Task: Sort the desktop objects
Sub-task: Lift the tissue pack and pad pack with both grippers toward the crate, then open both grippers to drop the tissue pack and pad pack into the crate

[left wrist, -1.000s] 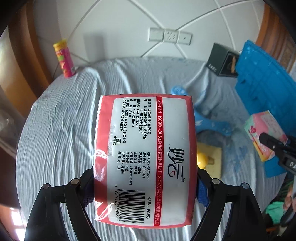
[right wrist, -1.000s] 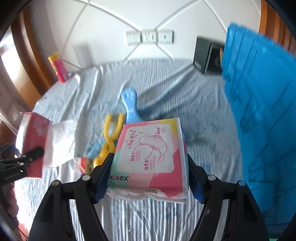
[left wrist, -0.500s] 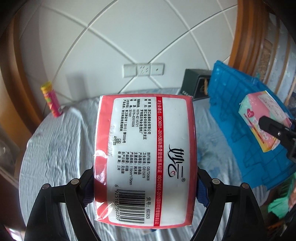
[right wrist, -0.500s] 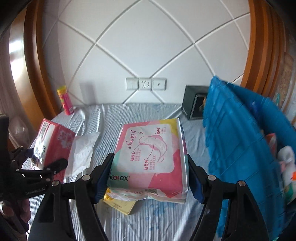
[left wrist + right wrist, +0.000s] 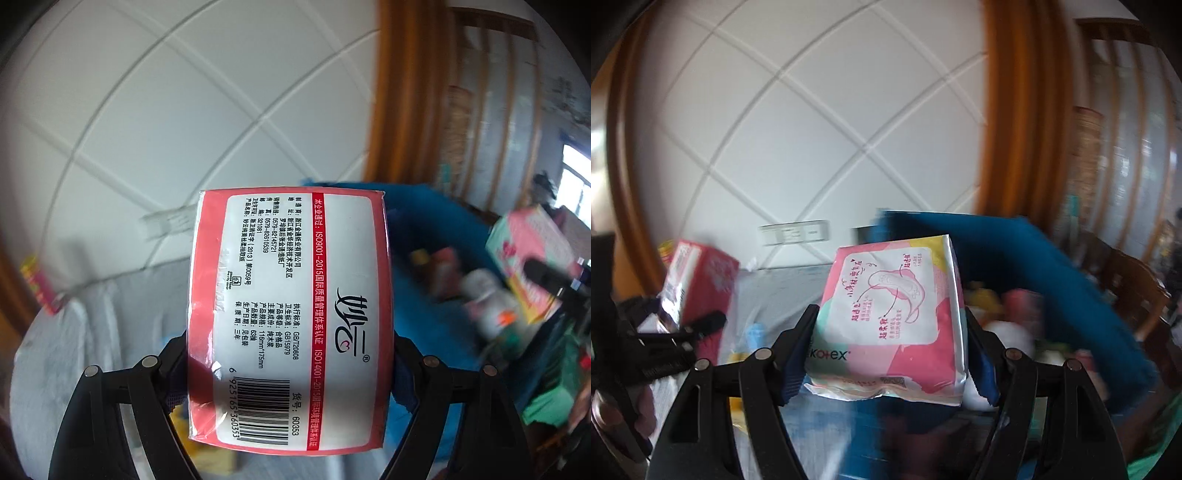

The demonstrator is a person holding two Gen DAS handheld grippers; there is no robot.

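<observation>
The left claw (image 5: 288, 369) is clenched on a red-and-white tissue pack (image 5: 288, 317), held aloft with its printed label and barcode toward the camera. The right claw (image 5: 890, 350) grips a pink Kotex pad pack (image 5: 894, 317) by its long sides. Both packs hang in the air, near the open blue bin (image 5: 1071, 280) on the right, which already holds a few blurred items.

Judging from the blur, both hands are travelling fast, so the likeliest trouble is a soft pack slipping or twisting out of its pads before it is over the bin. The two packs are also close together, so they could knock as both reach the opening, or one could catch the bin wall and fall onto the grey cloth-covered desk (image 5: 92, 332).

The tissue pack is glossy film, slightly dented at its near left corner; the pad pack is crinkled at its near sealed edge.
</observation>
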